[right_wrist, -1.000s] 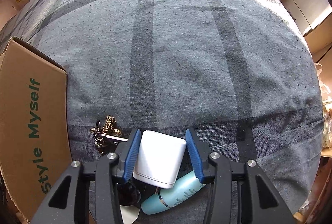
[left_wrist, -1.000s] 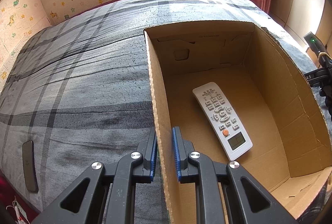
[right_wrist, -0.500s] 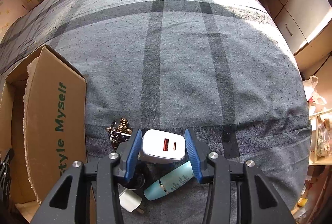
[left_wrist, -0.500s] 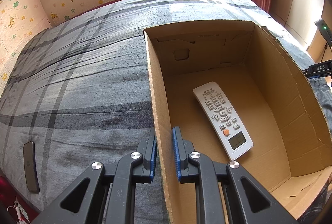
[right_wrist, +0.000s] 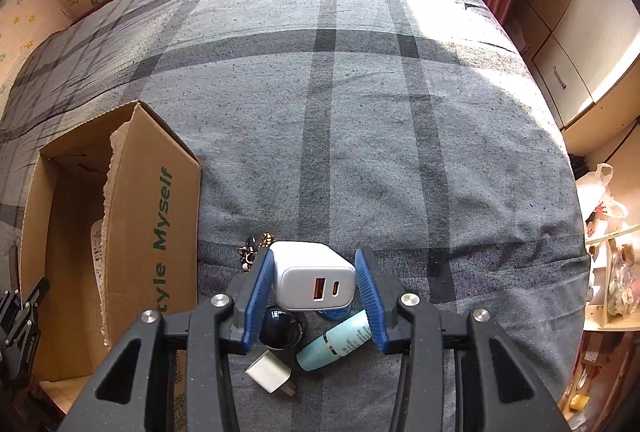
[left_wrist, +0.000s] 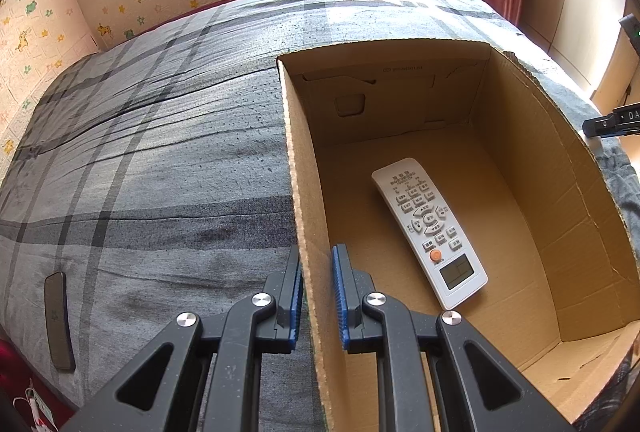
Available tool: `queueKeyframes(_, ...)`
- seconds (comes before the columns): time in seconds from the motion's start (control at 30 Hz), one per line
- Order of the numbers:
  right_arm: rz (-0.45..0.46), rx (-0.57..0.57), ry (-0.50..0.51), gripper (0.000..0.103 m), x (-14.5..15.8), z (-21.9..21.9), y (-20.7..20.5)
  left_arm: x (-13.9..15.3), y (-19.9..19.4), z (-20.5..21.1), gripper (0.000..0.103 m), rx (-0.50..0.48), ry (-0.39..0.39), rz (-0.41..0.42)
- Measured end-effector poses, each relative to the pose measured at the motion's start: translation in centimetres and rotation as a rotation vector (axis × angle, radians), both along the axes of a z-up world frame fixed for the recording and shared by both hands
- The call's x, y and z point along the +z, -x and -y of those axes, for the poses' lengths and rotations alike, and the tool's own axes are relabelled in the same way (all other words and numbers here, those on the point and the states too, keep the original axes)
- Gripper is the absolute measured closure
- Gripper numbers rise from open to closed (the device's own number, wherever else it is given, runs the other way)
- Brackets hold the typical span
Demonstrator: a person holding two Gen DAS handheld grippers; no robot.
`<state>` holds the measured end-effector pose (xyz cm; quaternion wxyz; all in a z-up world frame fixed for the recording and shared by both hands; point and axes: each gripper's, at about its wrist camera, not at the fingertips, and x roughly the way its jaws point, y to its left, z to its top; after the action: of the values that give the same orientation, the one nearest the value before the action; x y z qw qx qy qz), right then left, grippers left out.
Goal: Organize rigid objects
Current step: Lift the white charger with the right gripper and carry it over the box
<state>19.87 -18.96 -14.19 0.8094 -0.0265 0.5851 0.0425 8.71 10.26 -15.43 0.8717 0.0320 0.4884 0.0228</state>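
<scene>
My right gripper (right_wrist: pixel 315 282) is shut on a white charger block (right_wrist: pixel 314 281) with two ports facing the camera, lifted above the bed. Below it lie a pale blue tube (right_wrist: pixel 338 340), a black round object (right_wrist: pixel 282 328), a small white plug (right_wrist: pixel 270 370) and a bronze keychain (right_wrist: pixel 254 246). My left gripper (left_wrist: pixel 316 296) is shut on the left wall of the open cardboard box (left_wrist: pixel 308 192). Inside the box a white remote control (left_wrist: pixel 430 232) lies on the floor. The same box (right_wrist: pixel 156 216) stands left of the right gripper.
A grey plaid bedcover (left_wrist: pixel 160 152) spreads under everything. A dark flat phone-like object (left_wrist: pixel 58 320) lies near the bed's left edge. The other gripper's black body (left_wrist: pixel 614 120) shows beyond the box's right wall. Cupboards (right_wrist: pixel 576 44) and a cluttered shelf (right_wrist: pixel 612 272) stand right of the bed.
The right gripper has risen with the charger block, which tipped so its ports now face the camera; the items beneath look smaller. The left gripper has stayed on the box wall.
</scene>
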Motion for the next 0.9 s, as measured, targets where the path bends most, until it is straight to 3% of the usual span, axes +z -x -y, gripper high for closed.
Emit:
queueKeyframes(0.53,0.108,0.169,-0.034,0.058,8.1,-6.9,0.6,0.0,0.0,0.0,0.088,0.000,0.001,0.001)
queueKeyframes(0.9,0.126,0.296,-0.047,0.058,9.6,-12.9,1.2,-0.1,0.0,0.1,0.088,0.000,0.000,0.001)
